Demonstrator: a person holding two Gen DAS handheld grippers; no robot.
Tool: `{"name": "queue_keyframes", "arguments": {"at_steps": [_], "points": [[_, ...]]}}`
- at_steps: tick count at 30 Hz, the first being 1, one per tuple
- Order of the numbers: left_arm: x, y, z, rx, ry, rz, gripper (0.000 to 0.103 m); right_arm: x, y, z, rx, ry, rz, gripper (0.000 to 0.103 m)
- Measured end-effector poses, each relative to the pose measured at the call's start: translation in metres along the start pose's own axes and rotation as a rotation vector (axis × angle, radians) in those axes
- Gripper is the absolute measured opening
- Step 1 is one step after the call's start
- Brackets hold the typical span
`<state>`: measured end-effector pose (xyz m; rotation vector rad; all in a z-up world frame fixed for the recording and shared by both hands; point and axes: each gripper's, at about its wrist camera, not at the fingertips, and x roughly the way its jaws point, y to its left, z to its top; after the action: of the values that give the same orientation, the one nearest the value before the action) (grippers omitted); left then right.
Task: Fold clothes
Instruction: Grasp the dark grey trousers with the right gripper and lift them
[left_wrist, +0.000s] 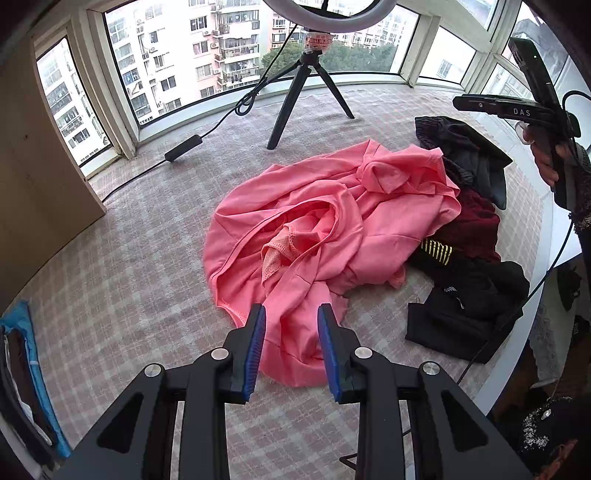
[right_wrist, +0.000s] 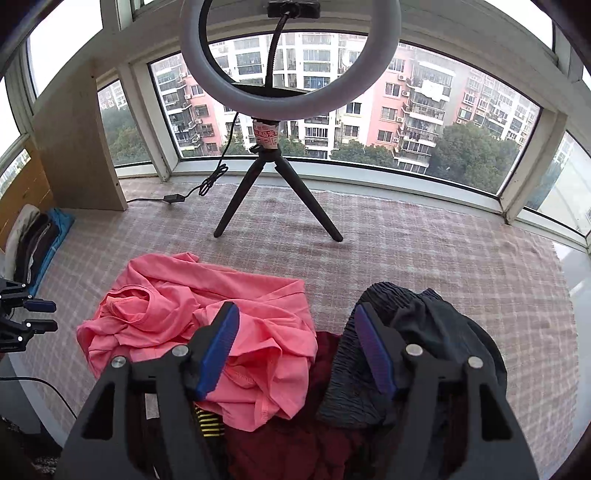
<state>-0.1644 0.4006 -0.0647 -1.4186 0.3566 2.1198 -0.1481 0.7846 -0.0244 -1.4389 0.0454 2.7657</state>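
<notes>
The pink shirt is lying crumpled on the checked mat, touching the dark clothes. Both the left gripper and right gripper are hovering with fingers spread, holding nothing. Spreading the shirt flat seems next, needing a hem grab

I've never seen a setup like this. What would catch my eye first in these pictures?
Most likely the crumpled pink garment, spread across the middle of the checked cloth, with a heap of dark clothes to its right. Behind it a ring light on a black tripod stands before wide windows facing apartment blocks. In the foreground, the left hand-held gripper is open over the pink fabric's near edge, and the right hand-held gripper is open above the pile.
</notes>
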Motion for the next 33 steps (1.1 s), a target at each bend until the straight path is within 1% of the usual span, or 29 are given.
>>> {"name": "queue_keyframes", "arguments": {"at_steps": [1,4,5,7,10,13,14,15,16,17,18,21,23,25,27,28,30,33], "points": [[0.000,0.000,0.000,-0.001,0.001,-0.002,0.028,-0.002,-0.010,-0.013,0.000,0.008,-0.047,0.064],[0.002,0.001,0.002,-0.003,0.003,-0.009,0.028,0.016,-0.025,-0.052,-0.045,0.117,-0.164,0.064],[0.004,0.000,0.003,-0.002,0.004,-0.010,0.028,0.026,-0.025,-0.063,-0.058,0.160,-0.181,0.064],[0.006,-0.002,0.005,0.002,0.008,-0.013,0.028,0.041,-0.021,-0.080,-0.098,0.185,-0.179,0.064],[0.006,-0.007,0.007,0.015,0.016,-0.011,0.028,0.071,0.001,-0.089,-0.184,0.201,-0.227,0.064],[0.002,-0.009,0.008,0.029,0.011,0.004,0.028,0.096,0.002,-0.086,-0.201,0.204,-0.271,0.063],[0.000,-0.008,0.007,0.029,0.009,0.011,0.028,0.094,-0.012,-0.083,-0.111,0.194,-0.203,0.044],[-0.002,-0.006,0.007,0.026,0.007,0.017,0.028,0.091,-0.026,-0.081,-0.021,0.183,-0.135,0.033],[-0.003,-0.005,0.007,0.023,0.005,0.024,0.028,0.089,-0.040,-0.078,0.069,0.172,-0.068,0.032],[-0.004,-0.003,0.007,0.018,0.005,0.029,0.028,0.081,-0.054,-0.081,0.140,0.135,-0.036,0.029],[-0.004,-0.001,0.007,0.013,0.005,0.032,0.028,0.068,-0.068,-0.079,0.189,0.093,-0.032,0.027],[-0.003,0.003,0.008,-0.001,0.009,0.037,0.028,0.021,-0.107,-0.072,0.286,-0.019,-0.050,0.023],[-0.002,0.002,0.009,-0.005,0.010,0.032,0.028,-0.019,-0.134,-0.061,0.348,-0.106,-0.071,0.022],[-0.002,-0.001,0.011,-0.002,0.005,0.027,0.028,-0.065,-0.163,-0.047,0.427,-0.214,-0.079,0.021],[-0.004,-0.006,0.013,0.009,-0.006,0.019,0.028,-0.115,-0.188,-0.033,0.492,-0.312,-0.107,0.019],[-0.006,-0.009,0.015,0.017,-0.011,0.014,0.028,-0.140,-0.196,-0.025,0.511,-0.358,-0.133,0.019],[-0.010,-0.013,0.017,0.032,-0.025,0.006,0.028,-0.184,-0.205,-0.003,0.508,-0.418,-0.168,0.018],[-0.018,-0.018,0.019,0.049,-0.045,-0.005,0.028,-0.254,-0.189,0.035,0.447,-0.505,-0.219,0.018]]}}
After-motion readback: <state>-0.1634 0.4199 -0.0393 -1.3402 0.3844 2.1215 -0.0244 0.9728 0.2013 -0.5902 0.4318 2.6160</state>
